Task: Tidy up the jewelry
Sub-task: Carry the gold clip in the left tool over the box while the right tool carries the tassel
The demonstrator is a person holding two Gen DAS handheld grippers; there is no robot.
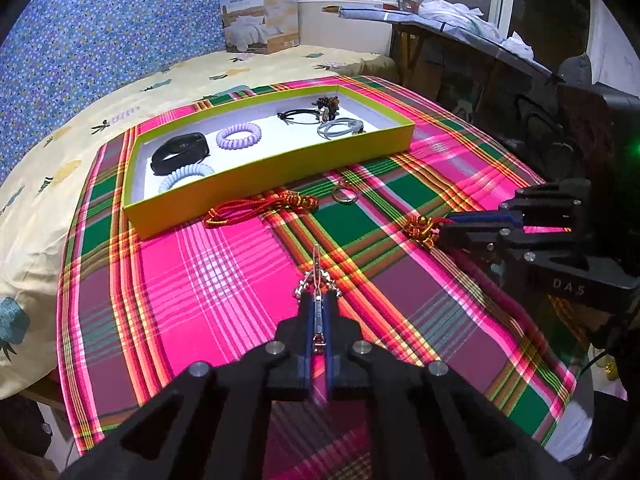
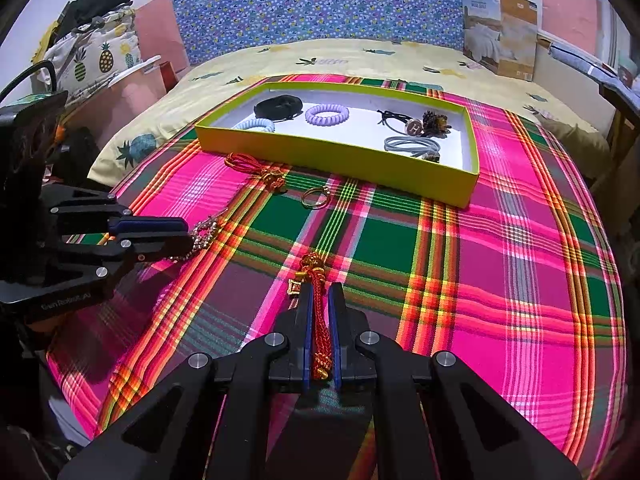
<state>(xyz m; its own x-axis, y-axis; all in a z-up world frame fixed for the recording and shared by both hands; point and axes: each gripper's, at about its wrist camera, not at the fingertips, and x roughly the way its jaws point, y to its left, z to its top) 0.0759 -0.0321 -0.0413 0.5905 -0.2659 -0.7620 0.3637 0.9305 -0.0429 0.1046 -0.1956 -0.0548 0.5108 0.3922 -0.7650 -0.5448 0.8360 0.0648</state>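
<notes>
Jewelry goes into the shallow yellow-green cardboard box (image 2: 348,160) with the white floor, which lies on a pink-and-green plaid cloth (image 2: 520,280) spread over the bed. Both tools are clamped on pieces just in front of that box. The left tool (image 1: 318,300) pinches a silvery beaded trinket with a thin metal loop (image 1: 317,276); the right tool (image 2: 320,300) grips a red braided cord charm with gold beads (image 2: 316,268). A sound next move, I judge, is to lift each piece clear of the cloth, carry it over the box's near wall and let go above bare floor, away from the lilac spiral hair tie (image 2: 327,115). A second red corded charm (image 2: 256,168) and a small gold ring (image 2: 315,197) lie beside the near wall.
</notes>
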